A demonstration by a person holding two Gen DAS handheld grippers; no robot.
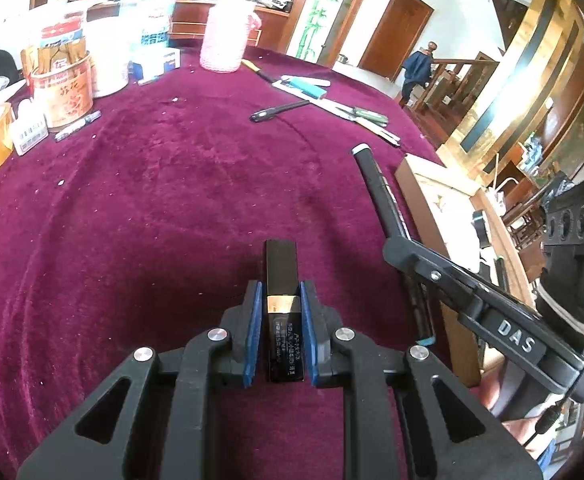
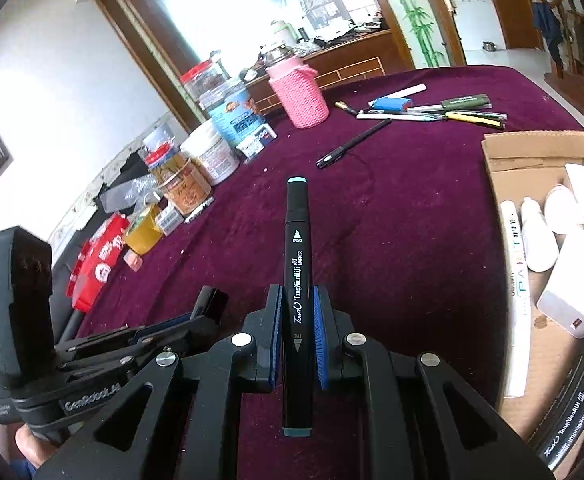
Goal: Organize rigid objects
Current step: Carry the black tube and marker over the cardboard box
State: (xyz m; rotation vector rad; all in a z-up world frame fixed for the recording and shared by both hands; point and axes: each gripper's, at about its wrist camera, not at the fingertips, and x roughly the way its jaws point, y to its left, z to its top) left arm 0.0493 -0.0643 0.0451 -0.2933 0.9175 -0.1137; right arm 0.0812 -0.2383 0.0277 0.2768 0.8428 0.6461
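Observation:
My left gripper [image 1: 281,304] is shut on a black rectangular tube with a gold band [image 1: 281,276], held just above the maroon tablecloth [image 1: 152,200]. My right gripper [image 2: 298,308] is shut on a black art marker [image 2: 298,248] with a teal cap, pointing forward. That marker and the right gripper also show at the right of the left wrist view [image 1: 380,192]. The left gripper's body shows at lower left of the right wrist view [image 2: 104,352]. A cardboard box [image 2: 532,152] at the right holds white paint markers and white items.
Jars, tins and tape rolls [image 2: 196,168] line the table's left edge. A pink knitted bottle [image 2: 302,96] stands at the back. A black pen [image 2: 352,144] lies mid-table; pens, a blue eraser and tools [image 2: 432,110] lie beyond it.

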